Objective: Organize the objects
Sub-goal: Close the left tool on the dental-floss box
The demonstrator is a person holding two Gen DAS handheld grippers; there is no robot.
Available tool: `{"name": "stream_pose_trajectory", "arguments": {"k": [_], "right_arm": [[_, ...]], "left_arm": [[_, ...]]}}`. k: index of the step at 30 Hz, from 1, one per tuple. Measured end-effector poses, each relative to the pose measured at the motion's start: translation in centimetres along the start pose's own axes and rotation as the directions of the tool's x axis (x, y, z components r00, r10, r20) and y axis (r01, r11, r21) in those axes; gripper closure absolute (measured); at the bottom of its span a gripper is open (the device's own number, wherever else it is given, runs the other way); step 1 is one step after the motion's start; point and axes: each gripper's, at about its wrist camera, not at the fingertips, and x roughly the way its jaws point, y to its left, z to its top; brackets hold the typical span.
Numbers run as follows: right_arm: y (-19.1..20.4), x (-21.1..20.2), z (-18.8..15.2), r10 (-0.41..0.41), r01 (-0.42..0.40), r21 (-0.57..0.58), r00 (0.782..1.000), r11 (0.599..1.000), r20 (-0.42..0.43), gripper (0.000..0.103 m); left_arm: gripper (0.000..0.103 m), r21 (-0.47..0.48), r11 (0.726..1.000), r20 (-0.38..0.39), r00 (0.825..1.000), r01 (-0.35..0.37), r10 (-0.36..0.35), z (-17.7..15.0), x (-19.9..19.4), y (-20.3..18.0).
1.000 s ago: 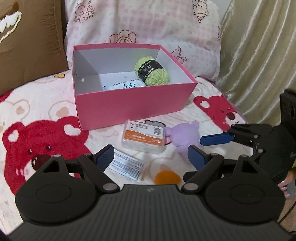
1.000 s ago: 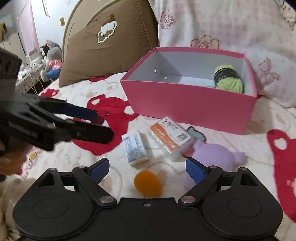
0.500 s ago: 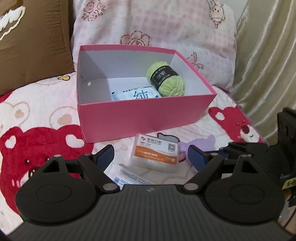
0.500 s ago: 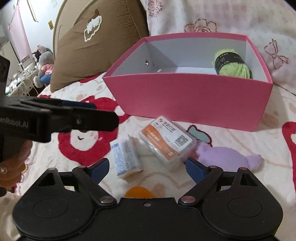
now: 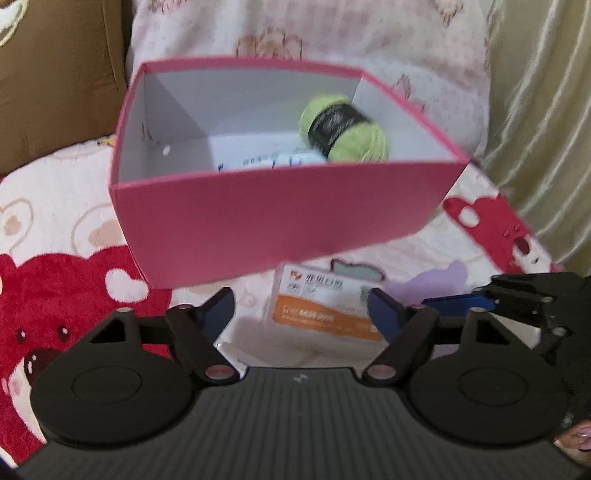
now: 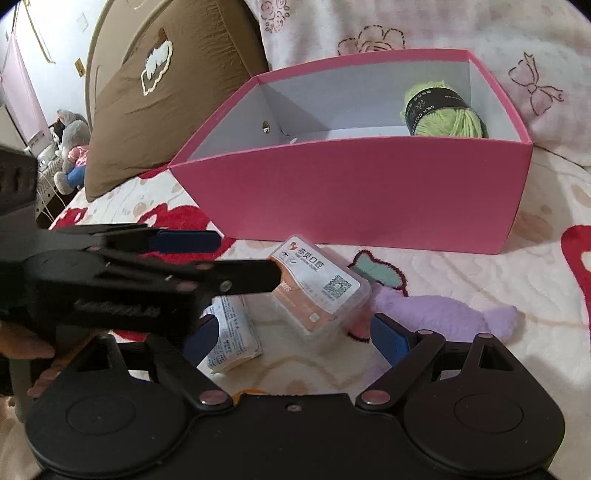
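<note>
A pink box stands on the bed and holds a green yarn ball and a white packet. In front of it lie a clear case with an orange-and-white label, a white tissue pack and a purple plush. My left gripper is open, close over the case. My right gripper is open, just before the case and tissue pack. The left gripper also shows in the right wrist view, the right gripper in the left wrist view.
The bed cover is white with red bears. A brown pillow and a pink floral pillow lean behind the box. A curtain hangs at the right. Stuffed toys sit far left.
Both grippers have moved forward toward the labelled case and the box. The orange egg-shaped thing has slipped out of sight under the grippers. Both stay open.
</note>
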Motion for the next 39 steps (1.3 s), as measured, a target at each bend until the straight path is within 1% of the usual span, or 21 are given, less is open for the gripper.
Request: {"name": "stream_pose_trajectory", "arguments": {"k": [1, 4, 7, 8, 9, 11, 13, 15, 17, 18, 23, 27, 28, 30, 33, 35, 36, 39], "right_arm": [[-0.1, 0.1, -0.1, -0.001, 0.001, -0.005, 1.0, 1.0, -0.006, 0.013], [-0.1, 0.5, -0.8, -0.002, 0.002, -0.015, 1.0, 1.0, -0.013, 0.018], [-0.2, 0.7, -0.8, -0.004, 0.004, 0.0, 1.0, 1.0, -0.01, 0.022], [-0.2, 0.7, -0.8, -0.008, 0.008, 0.002, 1.0, 1.0, -0.007, 0.027], [-0.2, 0.7, -0.8, -0.013, 0.013, 0.002, 1.0, 1.0, -0.006, 0.03], [-0.2, 0.8, -0.7, -0.015, 0.015, 0.01, 1.0, 1.0, -0.017, 0.04], [-0.6, 1.0, -0.7, -0.029, 0.03, 0.037, 0.999, 0.999, -0.031, 0.043], [-0.9, 1.1, -0.9, -0.039, 0.04, 0.044, 0.999, 0.998, -0.028, 0.045], [-1.2, 1.5, -1.0, -0.044, 0.045, 0.049, 0.999, 0.998, -0.033, 0.05], [-1.4, 1.6, -1.1, -0.042, 0.044, 0.052, 0.999, 0.998, -0.031, 0.051], [-1.6, 2.1, -1.1, -0.034, 0.034, 0.043, 0.999, 0.998, -0.015, 0.051], [-1.1, 2.0, -0.9, -0.033, 0.033, 0.028, 0.999, 0.999, -0.014, 0.051], [-1.0, 2.0, -0.9, -0.032, 0.032, 0.022, 0.999, 0.999, -0.014, 0.047], [-0.9, 1.8, -0.8, -0.041, 0.042, 0.013, 0.999, 0.999, -0.012, 0.046], [-1.0, 1.4, -0.8, -0.049, 0.049, -0.012, 0.999, 0.999, -0.018, 0.044], [-1.0, 1.3, -0.9, -0.056, 0.055, -0.03, 0.998, 0.998, -0.019, 0.038], [-1.0, 1.3, -0.9, -0.057, 0.057, -0.03, 0.998, 0.998, -0.018, 0.037], [-1.2, 1.4, -1.0, -0.047, 0.046, -0.02, 0.999, 0.999, -0.018, 0.03]], "left_arm": [[0.037, 0.001, 1.0, -0.02, 1.0, -0.007, 0.007, 0.0, 0.5, 0.0], [0.038, -0.02, 1.0, -0.046, 0.999, -0.012, 0.011, -0.4, 1.5, 0.1], [0.04, -0.041, 0.999, -0.029, 1.0, -0.01, 0.009, -0.9, 1.8, 0.4], [0.043, -0.051, 0.999, -0.017, 1.0, -0.006, 0.005, -0.9, 1.8, 0.6], [0.045, -0.067, 0.998, -0.002, 1.0, -0.005, 0.005, -0.9, 1.8, 0.9], [0.052, -0.109, 0.994, 0.009, 1.0, 0.019, -0.018, -0.8, 2.0, 1.5], [0.055, -0.144, 0.989, 0.006, 0.999, 0.041, -0.041, -0.8, 2.2, 1.9], [0.057, -0.138, 0.989, 0.006, 0.999, 0.053, -0.052, -0.7, 2.4, 1.9], [0.058, -0.128, 0.99, 0.007, 0.999, 0.052, -0.052, -0.7, 2.5, 1.7], [0.058, -0.133, 0.989, 0.003, 0.998, 0.06, -0.06, -0.8, 2.6, 1.6], [0.058, -0.151, 0.987, 0.028, 0.998, 0.057, -0.053, -1.5, 2.5, 1.3], [0.058, -0.205, 0.974, 0.001, 0.995, 0.093, -0.095, -1.8, 2.2, 1.6], [0.058, -0.22, 0.97, -0.012, 0.994, 0.101, -0.106, -1.9, 2.1, 1.7], [0.058, -0.245, 0.963, -0.031, 0.992, 0.111, -0.122, -2.1, 1.9, 1.7], [0.058, -0.3, 0.942, -0.064, 0.983, 0.148, -0.175, -2.5, 1.9, 1.9], [0.059, -0.315, 0.935, -0.068, 0.979, 0.163, -0.193, -2.6, 1.8, 1.8], [0.059, -0.314, 0.936, -0.076, 0.979, 0.156, -0.188, -2.6, 1.9, 1.6], [0.063, -0.294, 0.948, -0.085, 0.984, 0.125, -0.156, -2.6, 2.1, 1.0]]}}
